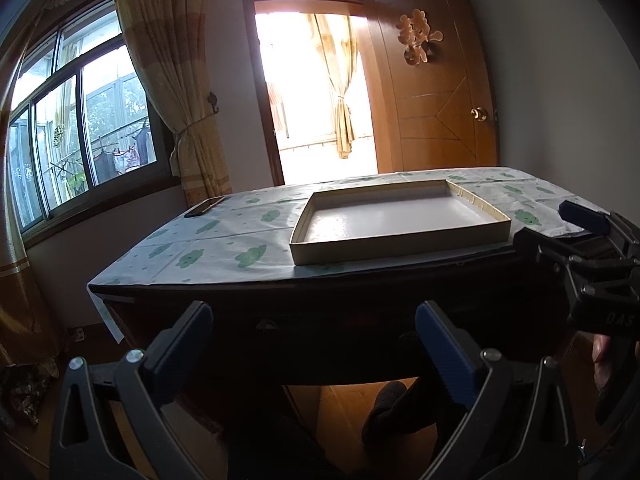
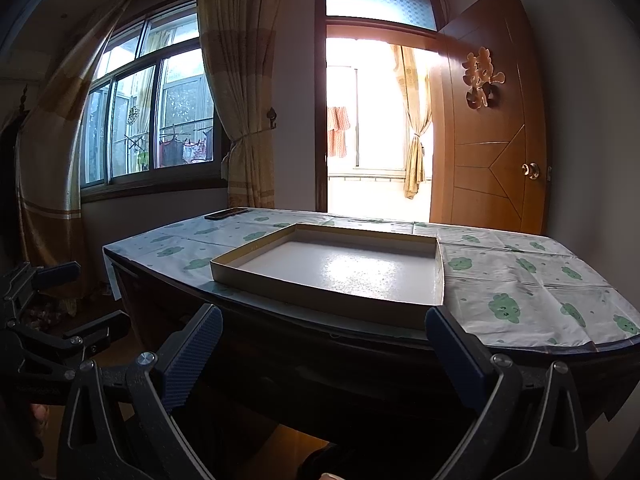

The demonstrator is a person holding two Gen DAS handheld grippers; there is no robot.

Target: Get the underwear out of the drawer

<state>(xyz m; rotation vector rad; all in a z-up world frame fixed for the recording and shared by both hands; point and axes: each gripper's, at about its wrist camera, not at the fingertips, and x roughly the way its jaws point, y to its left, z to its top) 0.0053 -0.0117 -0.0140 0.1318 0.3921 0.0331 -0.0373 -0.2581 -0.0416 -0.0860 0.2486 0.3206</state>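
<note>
Left wrist view has the left tongs (image 1: 314,344) at the bottom of the frame, spread wide with nothing between the blue pads, hanging in front of the dark front of the table (image 1: 224,248). The right tongs (image 1: 560,236) poke in from the right edge. Right wrist view tells the same story from the other side: right tongs (image 2: 324,348) released and empty, low centre of the frame.

On top of the table there's a cloud-print cloth (image 2: 520,280) and a shallow empty tray (image 2: 320,300) sitting mid-frame, plus a dark flat thing (image 2: 226,214) at the far left corner, probably a phone.

The underwear isn't in sight anywhere. No open drawer either; the table front is so dark I can't make out a handle for sure, so presumably it's shut in there, below the tabletop.

My guess on handling: light, floppy fabric, not fragile and not slippery, though it'll sag and may drag a neighbour along. I'd pinch a bunched fold or the waistband rather than a flat single layer, then lift straight up.
</note>
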